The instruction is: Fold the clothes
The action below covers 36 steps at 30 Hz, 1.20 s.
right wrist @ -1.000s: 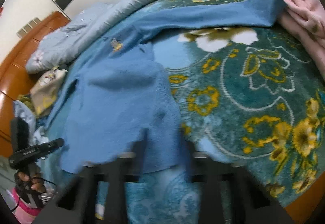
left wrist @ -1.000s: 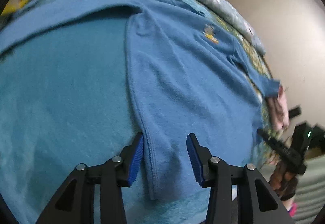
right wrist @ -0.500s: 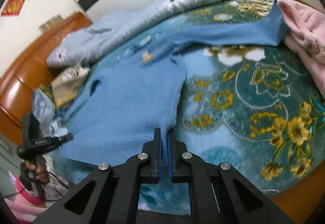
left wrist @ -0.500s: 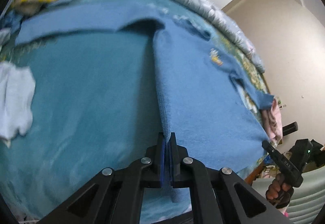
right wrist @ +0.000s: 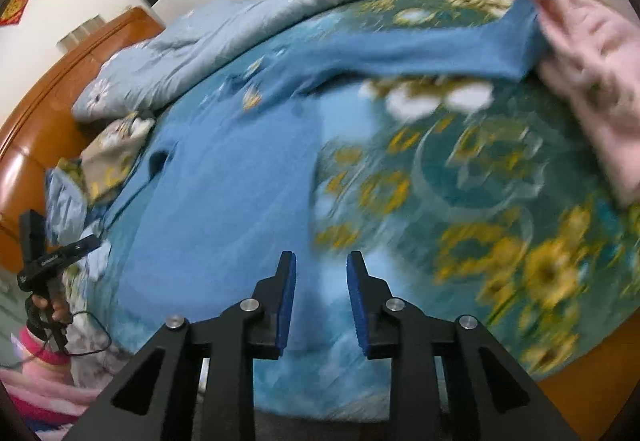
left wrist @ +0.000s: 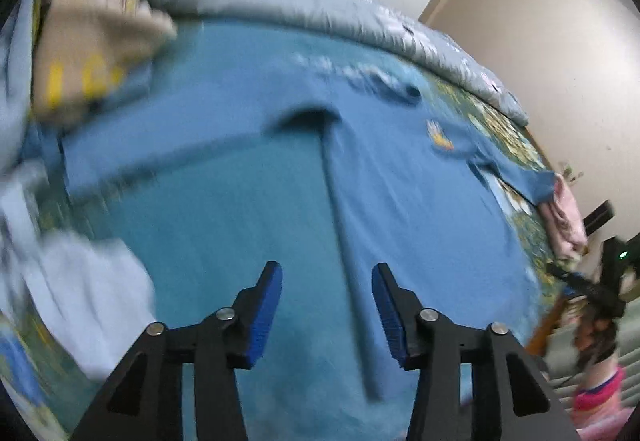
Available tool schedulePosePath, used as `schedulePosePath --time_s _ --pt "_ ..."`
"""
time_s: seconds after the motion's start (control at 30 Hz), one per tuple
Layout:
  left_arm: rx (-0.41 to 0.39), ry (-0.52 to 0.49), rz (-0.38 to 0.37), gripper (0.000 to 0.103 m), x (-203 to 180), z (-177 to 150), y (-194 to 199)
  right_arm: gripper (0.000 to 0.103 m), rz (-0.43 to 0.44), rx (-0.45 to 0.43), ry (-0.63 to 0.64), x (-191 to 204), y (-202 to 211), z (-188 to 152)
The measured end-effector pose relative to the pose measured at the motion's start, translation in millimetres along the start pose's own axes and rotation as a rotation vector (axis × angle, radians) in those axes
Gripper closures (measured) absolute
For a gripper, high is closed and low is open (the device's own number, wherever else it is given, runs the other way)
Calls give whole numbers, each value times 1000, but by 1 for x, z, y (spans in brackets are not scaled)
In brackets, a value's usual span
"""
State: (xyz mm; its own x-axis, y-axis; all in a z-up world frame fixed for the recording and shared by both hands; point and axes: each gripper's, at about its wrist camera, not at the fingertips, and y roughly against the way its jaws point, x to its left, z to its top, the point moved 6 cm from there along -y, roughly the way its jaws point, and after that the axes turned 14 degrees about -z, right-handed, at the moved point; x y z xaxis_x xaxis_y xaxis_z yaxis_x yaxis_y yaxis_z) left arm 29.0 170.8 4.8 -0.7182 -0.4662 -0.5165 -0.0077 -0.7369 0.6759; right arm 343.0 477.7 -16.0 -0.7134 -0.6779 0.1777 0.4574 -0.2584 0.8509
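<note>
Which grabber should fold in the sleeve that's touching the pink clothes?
Probably the right gripper. It is open, and in its view that sleeve of the blue top lies ahead beside the pink clothes. The left gripper sees it far across the top.

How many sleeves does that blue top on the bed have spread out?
2: one sleeve stretches toward the beige cloth; the other sleeve reaches the pink garment.

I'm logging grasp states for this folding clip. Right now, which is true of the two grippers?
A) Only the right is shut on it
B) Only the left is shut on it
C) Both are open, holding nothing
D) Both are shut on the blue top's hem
C: the left gripper and the right gripper both show a clear gap between their blue pads, and the blue top lies flat on the bed, unheld.
</note>
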Motion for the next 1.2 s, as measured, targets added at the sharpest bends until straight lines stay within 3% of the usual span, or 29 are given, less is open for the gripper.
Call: schedulePosePath --time_s 0.1,0.23,0.27,0.33,0.4,0.53,0.67,0.77,0.87,0.9,0.97,1.0,1.03,1.07,1.2 --pt "-20 -65 63 46 8 48 -11 76 -42 -34 35 8 -10 59" --pt "7 -200 89 42 4 136 -65 76 -22 -74 156 48 -45 135" --pt "19 -226 141 42 8 156 -81 76 -34 -82 176 54 -56 153" --pt "37 -280 250 42 20 185 -106 70 -37 -56 204 60 -81 169" --pt "74 -315 244 42 26 202 -131 61 -40 -29 232 65 -107 185" --pt "155 -359 181 42 33 221 -181 60 -45 25 287 75 -158 216" --pt "237 -341 123 42 42 221 -213 60 -50 79 343 85 -209 248" --pt "299 -325 87 42 47 214 -229 60 -42 99 370 87 -218 240" --pt "283 -326 89 42 50 208 -237 61 -55 94 394 91 -217 237" --pt "263 -325 91 42 50 208 -237 69 -70 94 405 92 -216 237" --pt "215 -308 122 47 51 207 -237 87 -101 92 425 94 -216 237" --pt "196 -300 141 65 51 206 -237 96 -114 95 423 94 -215 238" --pt "184 -294 155 86 50 206 -236 98 -126 97 420 94 -214 240" --pt "181 -293 170 100 48 207 -235 98 -134 72 419 96 -208 248" --pt "132 -328 217 98 35 221 -223 99 -165 -27 416 104 -184 280"
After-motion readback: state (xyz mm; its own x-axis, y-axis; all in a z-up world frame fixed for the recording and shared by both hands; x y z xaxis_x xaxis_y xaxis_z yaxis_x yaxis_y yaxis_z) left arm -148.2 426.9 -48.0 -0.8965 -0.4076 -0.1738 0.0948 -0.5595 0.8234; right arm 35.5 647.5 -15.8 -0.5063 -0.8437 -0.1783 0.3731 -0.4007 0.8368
